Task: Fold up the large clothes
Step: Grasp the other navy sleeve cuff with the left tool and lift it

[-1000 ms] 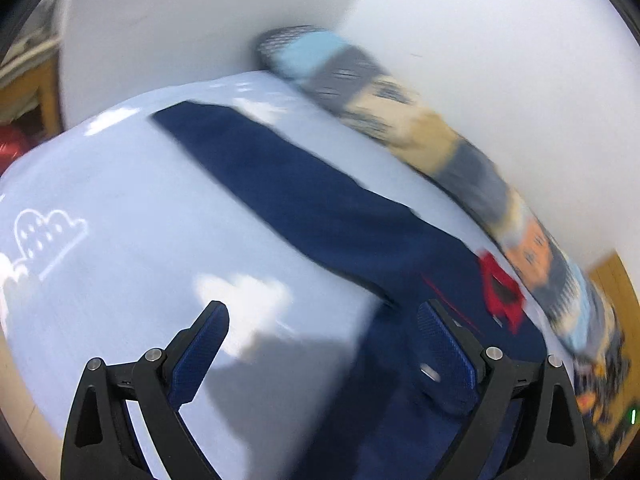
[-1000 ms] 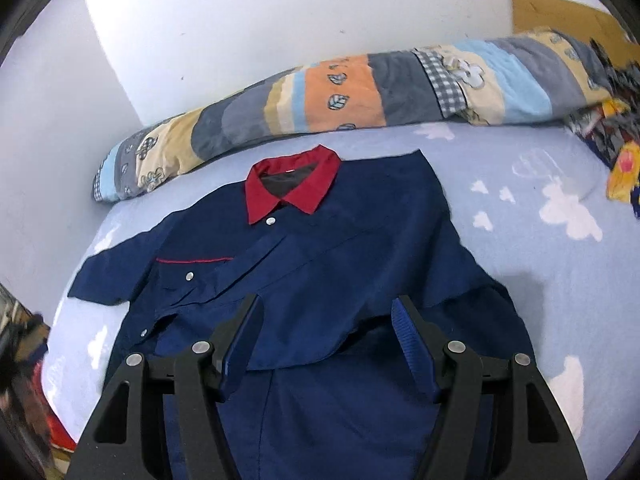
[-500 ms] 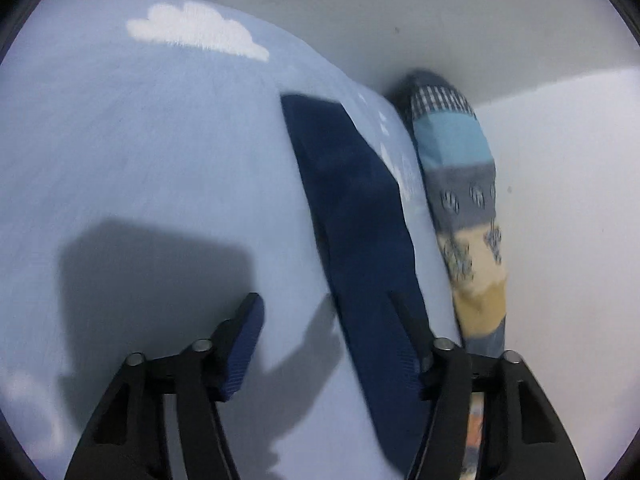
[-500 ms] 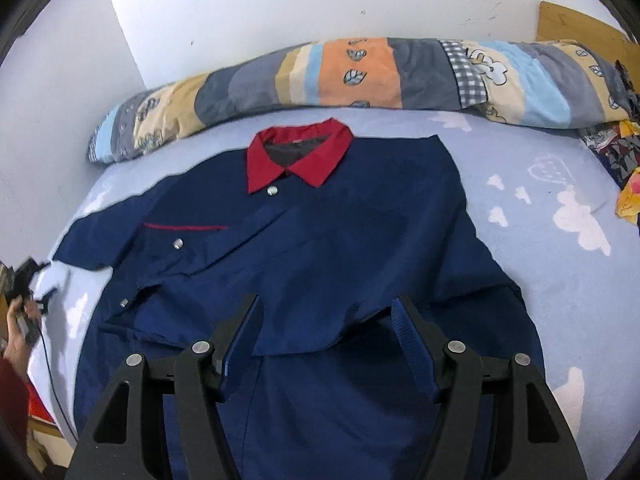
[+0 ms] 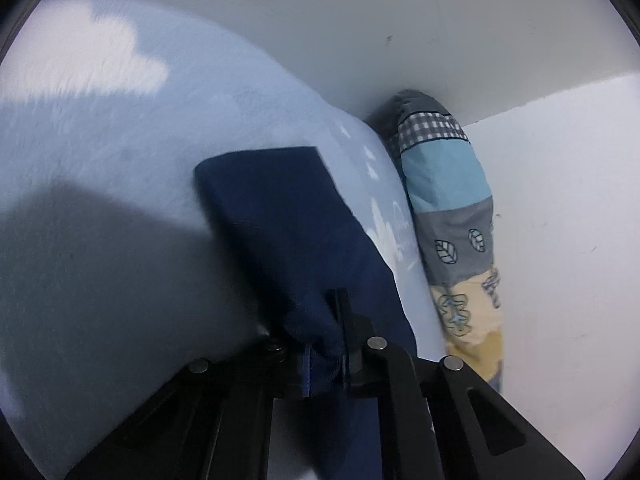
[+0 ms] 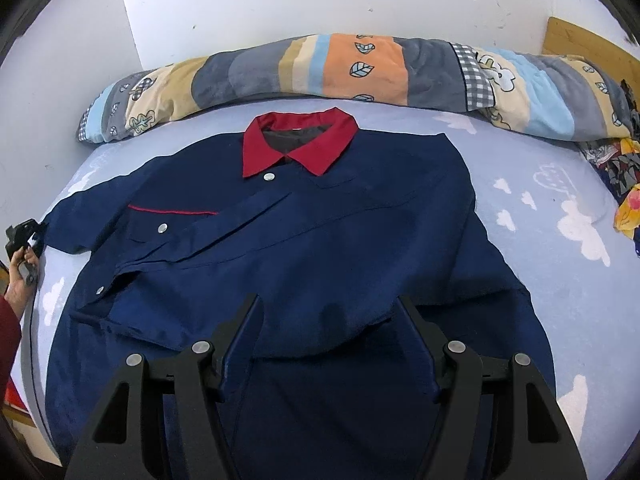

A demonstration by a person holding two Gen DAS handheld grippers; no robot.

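Observation:
A large navy shirt [image 6: 320, 240] with a red collar [image 6: 300, 144] lies face up on a light blue bed sheet [image 6: 560, 264]; its right sleeve looks folded in over the body. My left gripper [image 5: 320, 344] is shut on the end of the left sleeve [image 5: 280, 216], whose fabric bunches between the jaws. It also shows at the far left of the right wrist view [image 6: 24, 236]. My right gripper [image 6: 330, 320] is open and empty, hovering above the shirt's lower half.
A long patchwork bolster [image 6: 360, 72] lies along the white wall behind the shirt, also in the left wrist view [image 5: 452, 216]. Patterned clothes [image 6: 624, 184] are piled at the right edge. The sheet has white cloud prints [image 5: 80, 64].
My left gripper has swung to the left sleeve, lowered onto it and closed on its end. My right gripper has stayed open above the shirt, shifting only slightly.

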